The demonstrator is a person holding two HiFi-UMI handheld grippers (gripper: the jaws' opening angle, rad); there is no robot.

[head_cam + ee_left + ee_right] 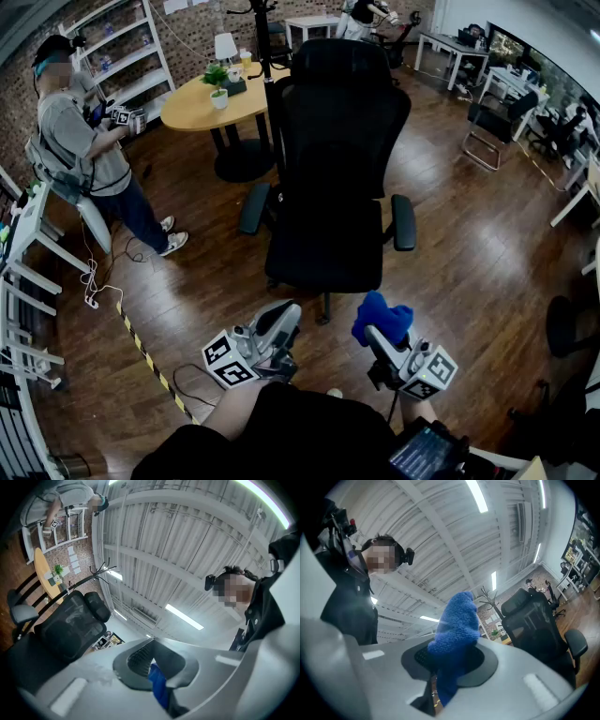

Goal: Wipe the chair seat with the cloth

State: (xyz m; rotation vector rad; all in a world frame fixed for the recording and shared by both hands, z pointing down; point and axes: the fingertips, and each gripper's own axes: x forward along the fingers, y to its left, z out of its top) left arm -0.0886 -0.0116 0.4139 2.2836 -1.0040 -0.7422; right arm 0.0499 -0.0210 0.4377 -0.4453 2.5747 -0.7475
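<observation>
A black office chair stands mid-floor in the head view, its seat (323, 244) bare and its mesh back behind it. My right gripper (377, 335) hangs just in front of the seat's near edge, shut on a fluffy blue cloth (382, 317) that bunches above the jaws. In the right gripper view the cloth (457, 620) sticks up out of the gripper (450, 660), with the chair (534, 620) at the right. My left gripper (284, 317) is at the lower left, jaws together and holding nothing. In its own view the gripper (152, 656) points up at the ceiling, the chair (65, 625) at the left.
A person (84, 141) holding grippers stands at the left by a round wooden table (202, 103) with a potted plant (217, 84). White shelving (28, 272) lines the left edge. Yellow-black tape (150, 361) crosses the wooden floor. Desks (487, 56) and another chair (492, 127) stand at the right.
</observation>
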